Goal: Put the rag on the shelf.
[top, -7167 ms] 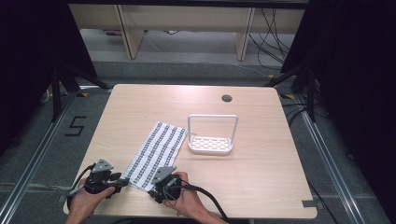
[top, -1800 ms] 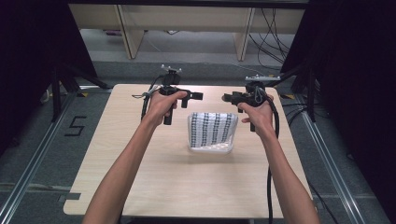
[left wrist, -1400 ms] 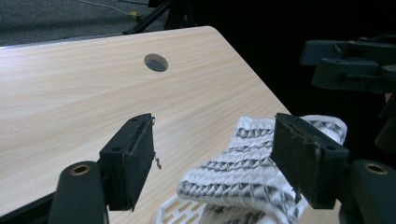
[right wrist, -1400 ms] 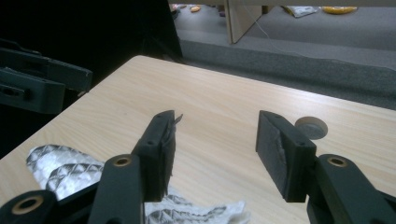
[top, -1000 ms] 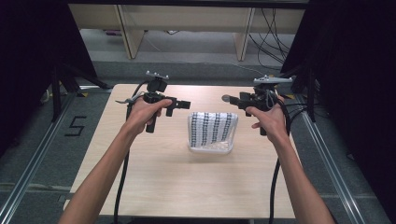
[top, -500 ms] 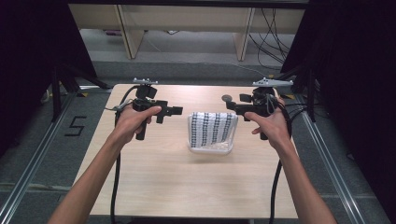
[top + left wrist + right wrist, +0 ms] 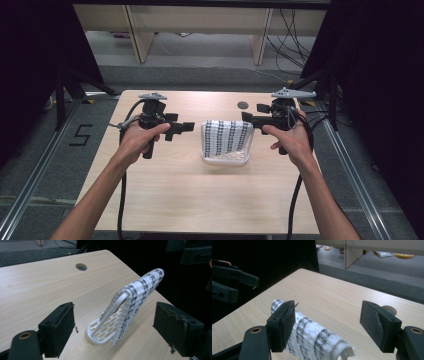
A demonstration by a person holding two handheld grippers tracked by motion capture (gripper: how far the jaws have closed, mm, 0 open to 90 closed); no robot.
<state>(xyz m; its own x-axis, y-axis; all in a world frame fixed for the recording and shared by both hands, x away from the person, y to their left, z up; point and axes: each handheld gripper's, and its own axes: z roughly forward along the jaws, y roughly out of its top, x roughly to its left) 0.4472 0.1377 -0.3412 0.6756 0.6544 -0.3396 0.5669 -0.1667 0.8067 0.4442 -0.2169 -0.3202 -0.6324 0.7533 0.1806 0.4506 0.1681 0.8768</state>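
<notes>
A white towel with a black pattern (image 7: 227, 137) hangs draped over the white slotted rack (image 7: 225, 160) at the middle of the table. My left gripper (image 7: 189, 127) hovers to the rack's left, pointing at it, jaws open and empty. In the left gripper view the towel (image 7: 140, 290) and rack (image 7: 100, 336) stand beyond the left gripper (image 7: 115, 310). My right gripper (image 7: 246, 117) sits at the towel's right end, its jaws just opened wider. In the right gripper view the towel (image 7: 312, 337) lies low beside one jaw of the right gripper (image 7: 329, 308), not pinched.
A round cable hole (image 7: 242, 105) lies in the table (image 7: 200, 200) behind the rack. The near half of the table is bare wood. Dark frame posts flank both sides, and shelf legs stand on the floor beyond the far edge.
Both hands have drawn back toward the person, the left one also sliding left away from the rack. The towel stays draped over the rack.
</notes>
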